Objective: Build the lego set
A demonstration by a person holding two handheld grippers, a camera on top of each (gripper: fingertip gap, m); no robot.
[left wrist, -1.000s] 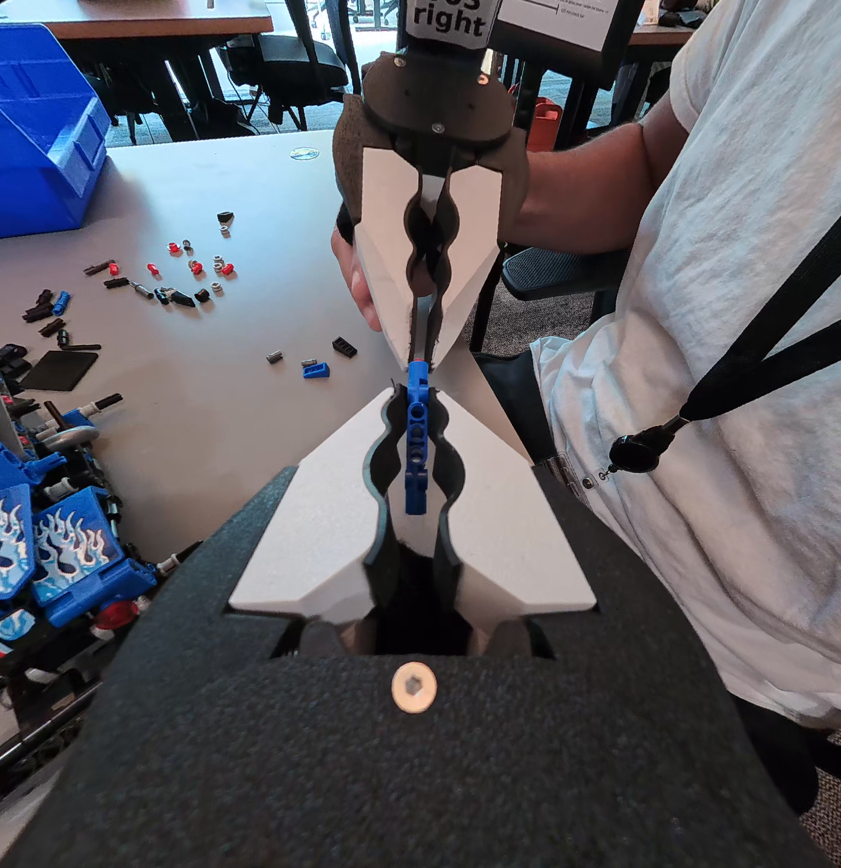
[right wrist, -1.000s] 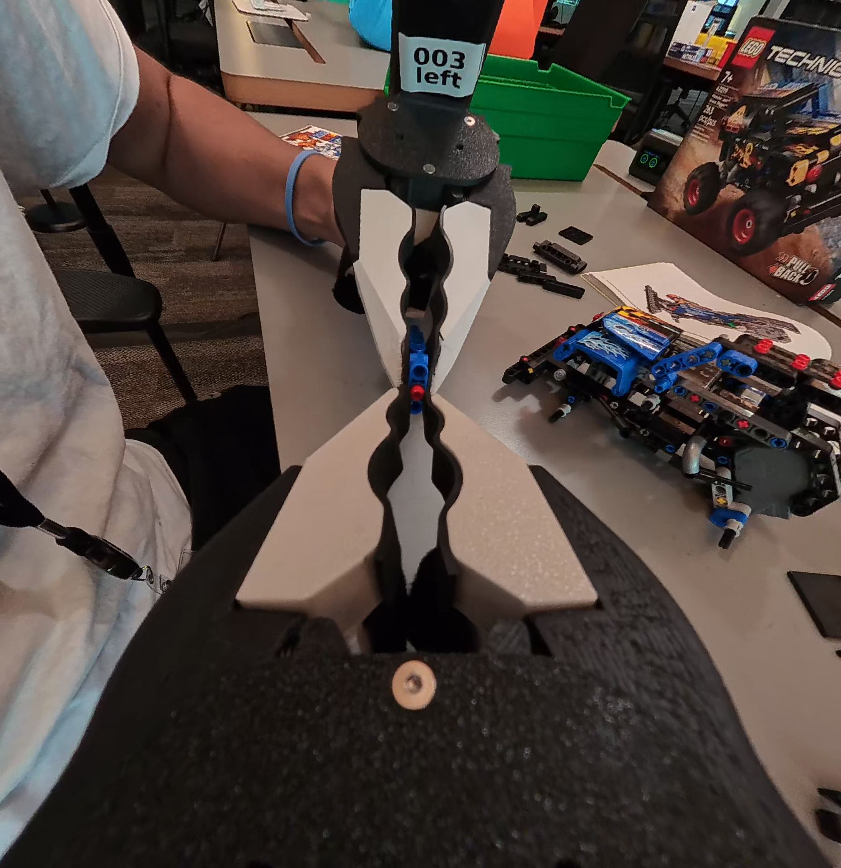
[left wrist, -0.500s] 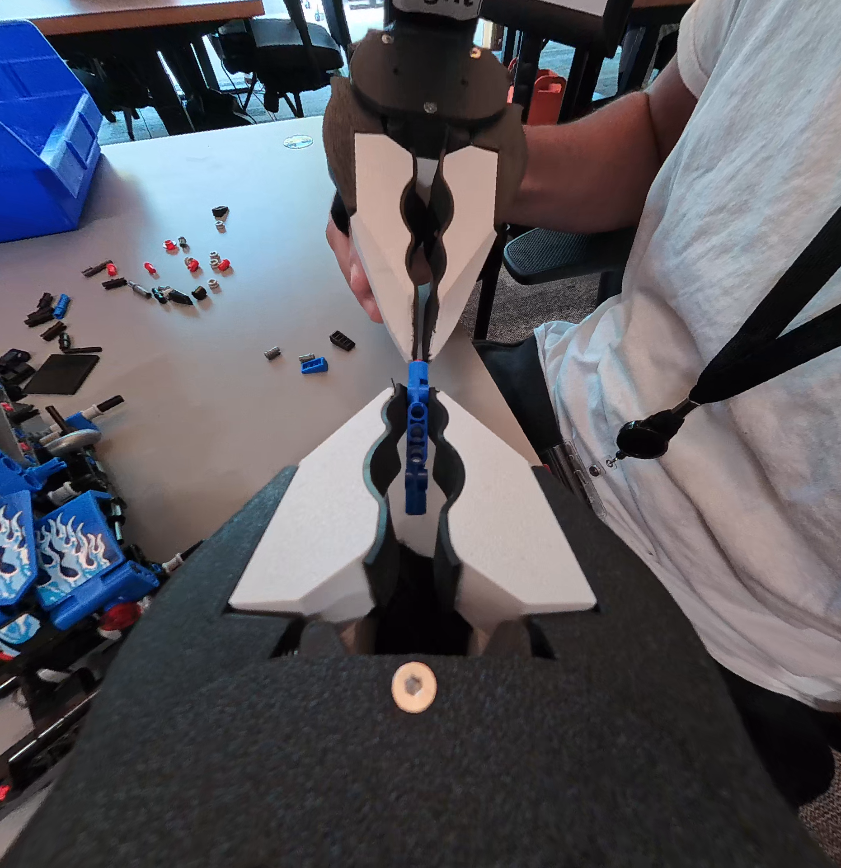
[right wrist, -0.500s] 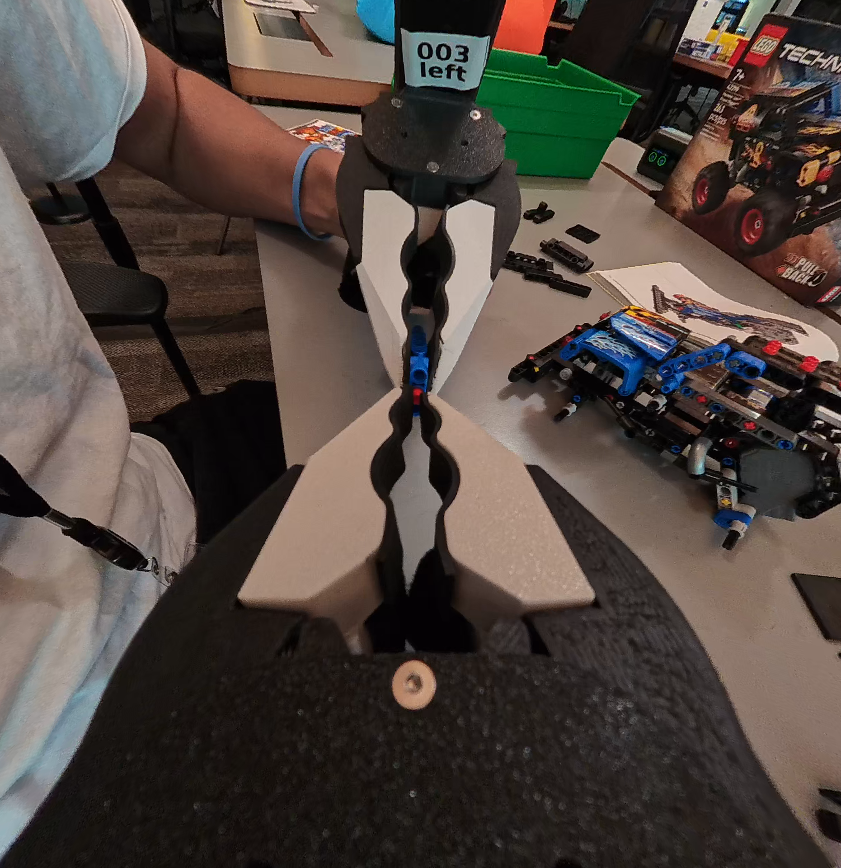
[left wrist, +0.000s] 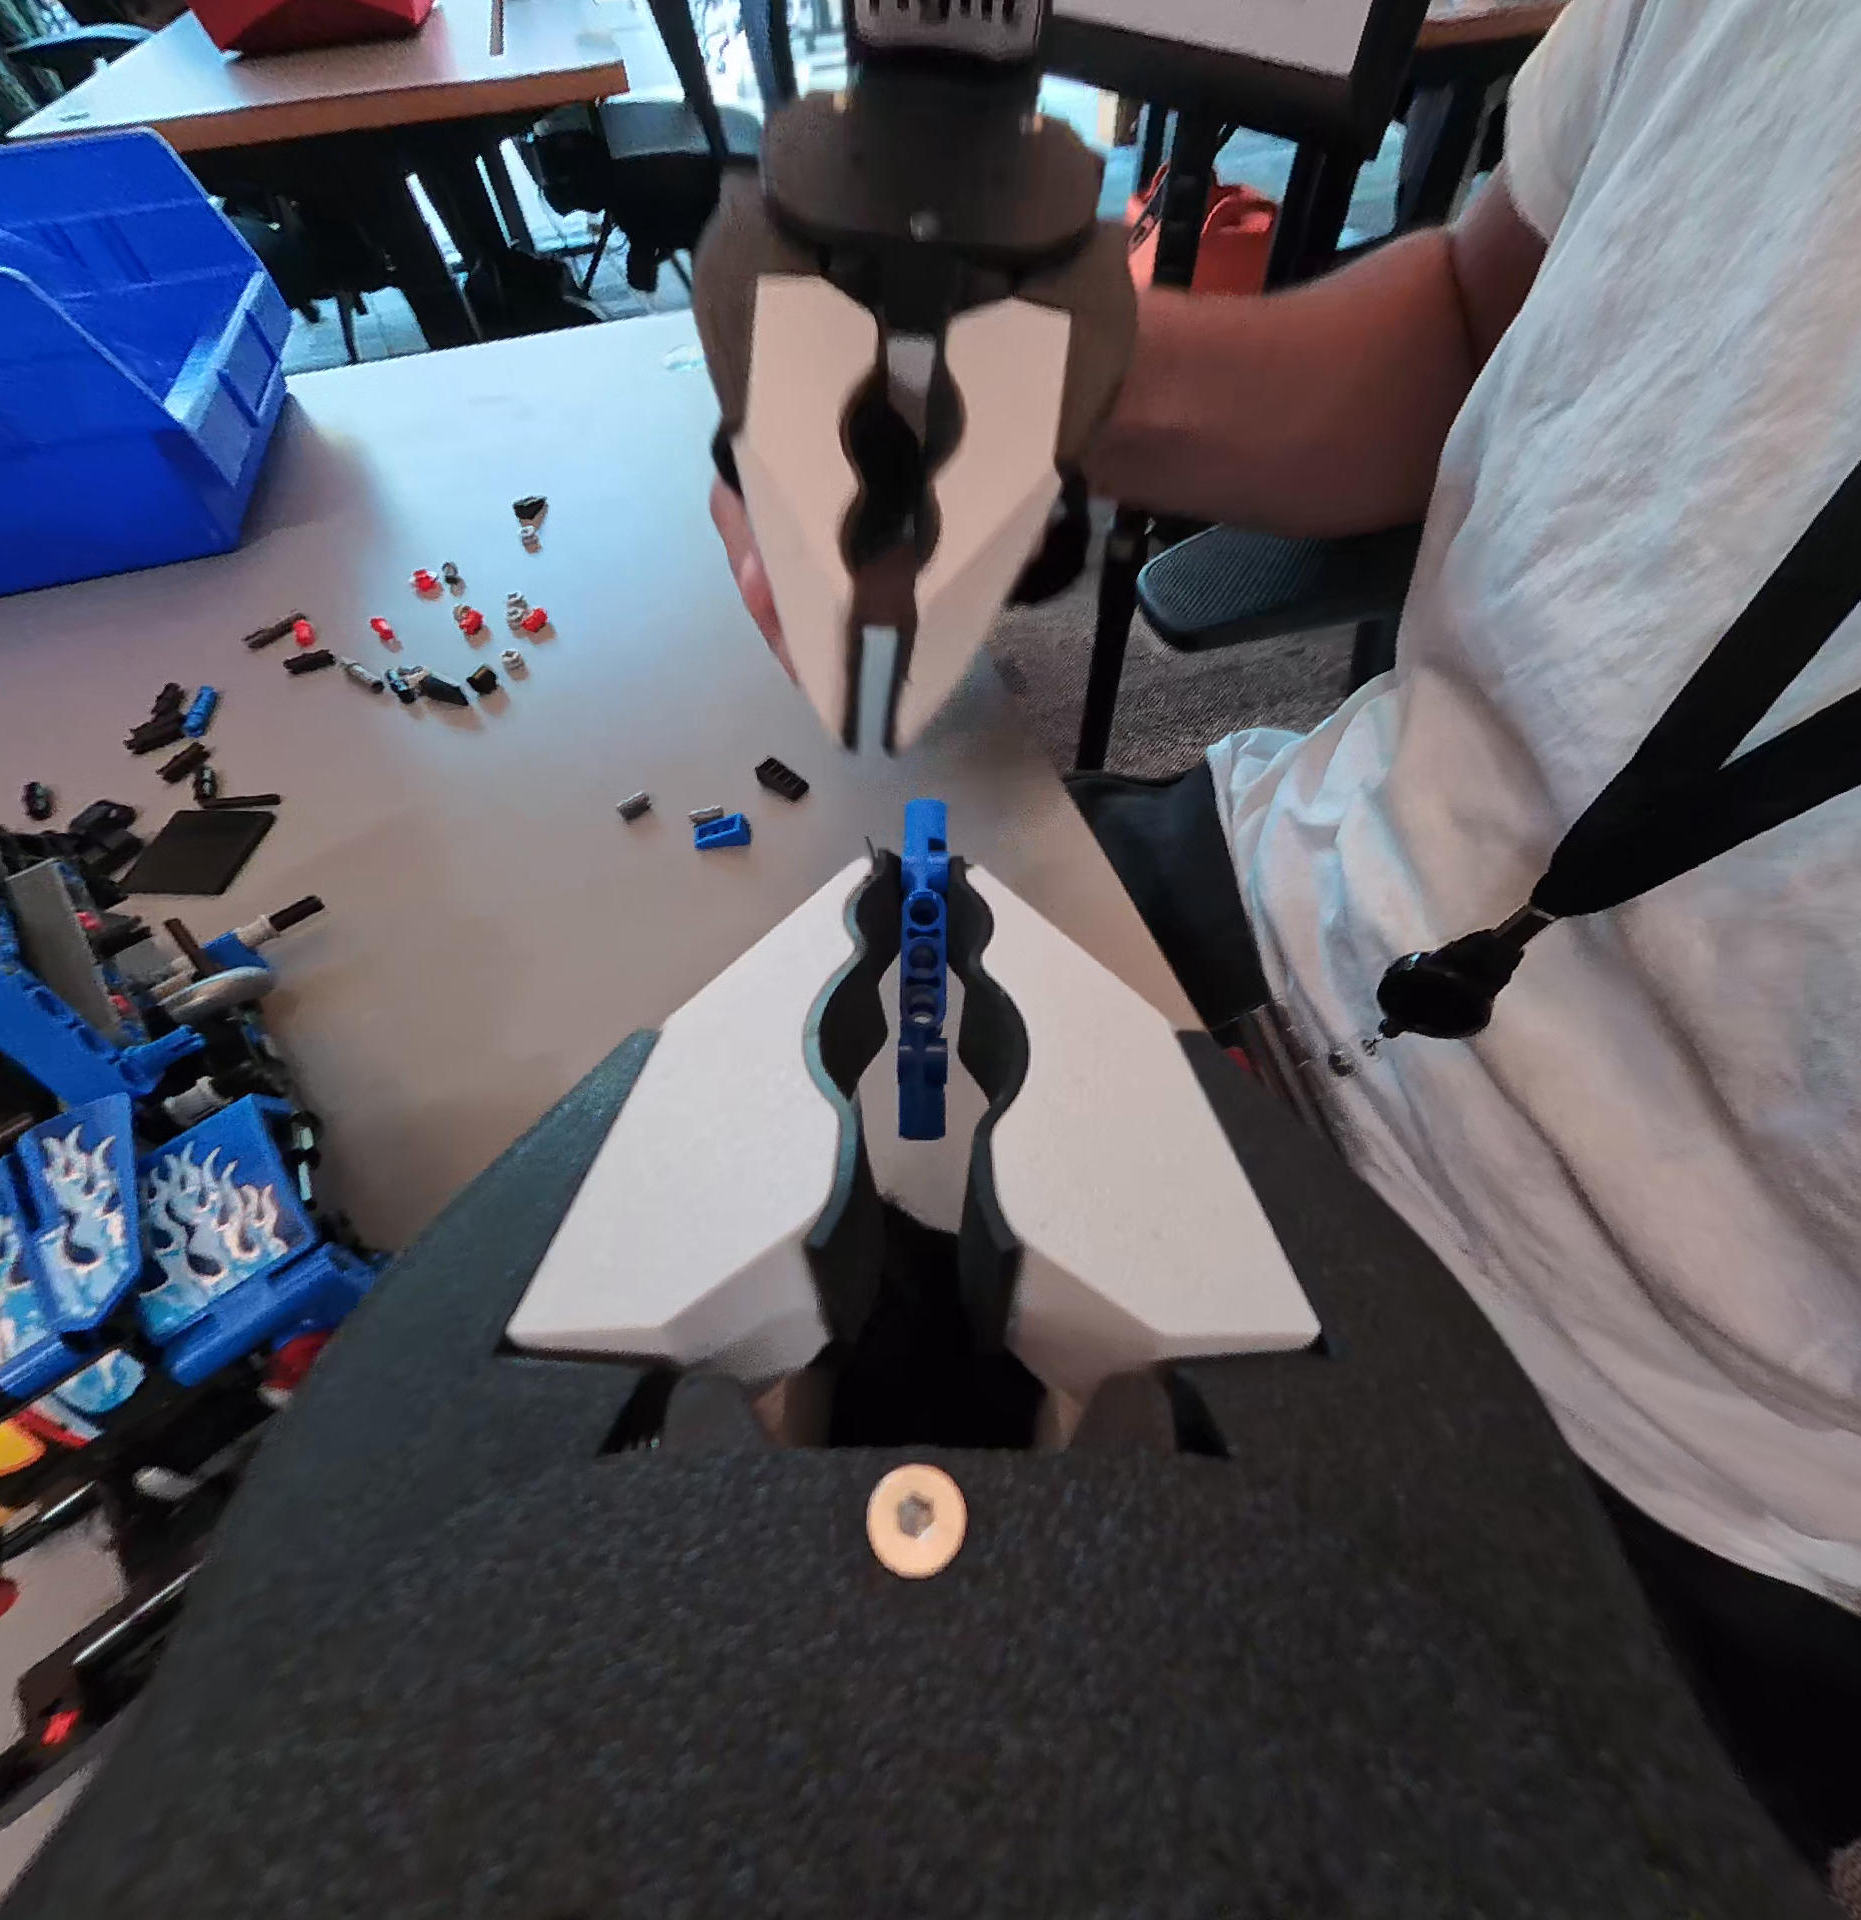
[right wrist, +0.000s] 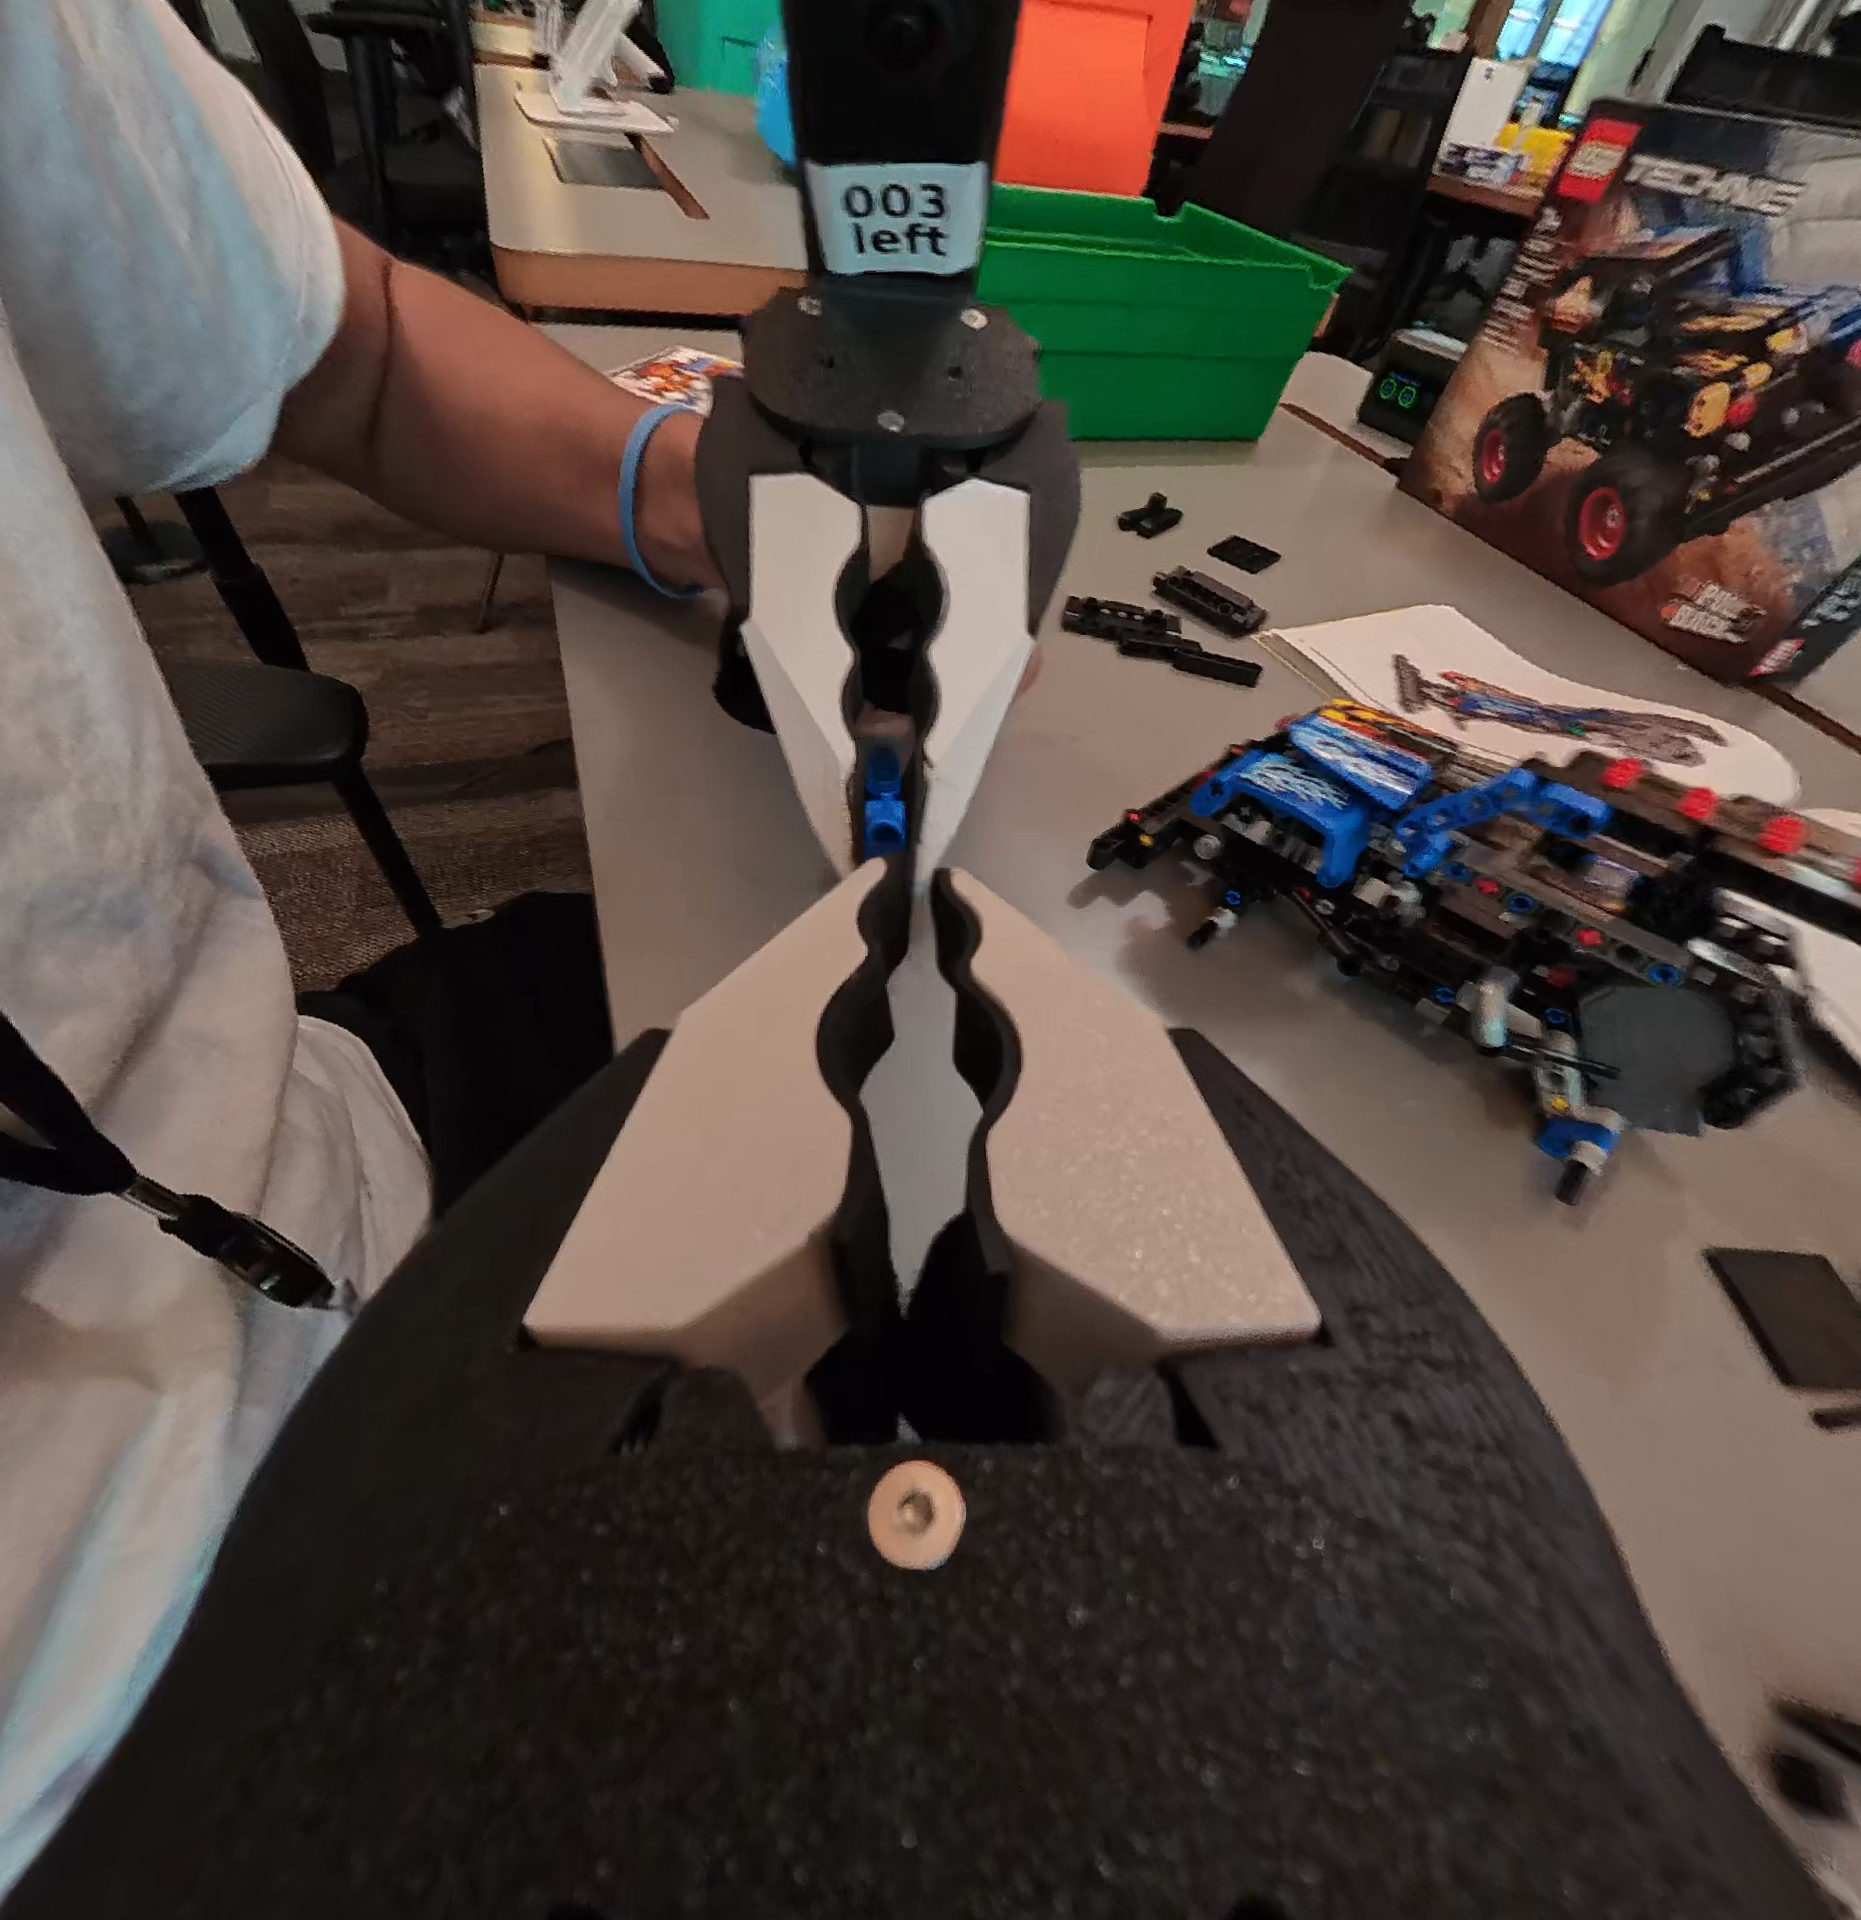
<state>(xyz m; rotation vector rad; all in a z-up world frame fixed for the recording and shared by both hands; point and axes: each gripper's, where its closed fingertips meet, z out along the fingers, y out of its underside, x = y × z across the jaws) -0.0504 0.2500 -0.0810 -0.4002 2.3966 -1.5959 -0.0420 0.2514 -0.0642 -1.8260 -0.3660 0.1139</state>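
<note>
While my left gripper pinches the blue Technic beam mid-length, my right gripper sits nearly closed, empty; beam's light, rigid, slick plastic.

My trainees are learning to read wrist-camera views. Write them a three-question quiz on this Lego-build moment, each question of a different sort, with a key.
1. True or false: the left gripper is shut on the blue beam.
2. The right gripper holds: A) a red pin; B) nothing visible; C) a black plate.
3. Fill in: the half-built truck rests on the ____.

Key: 1 true. 2 B; its tips are close together, with a narrow gap and no part seen between them. 3 table.
</note>
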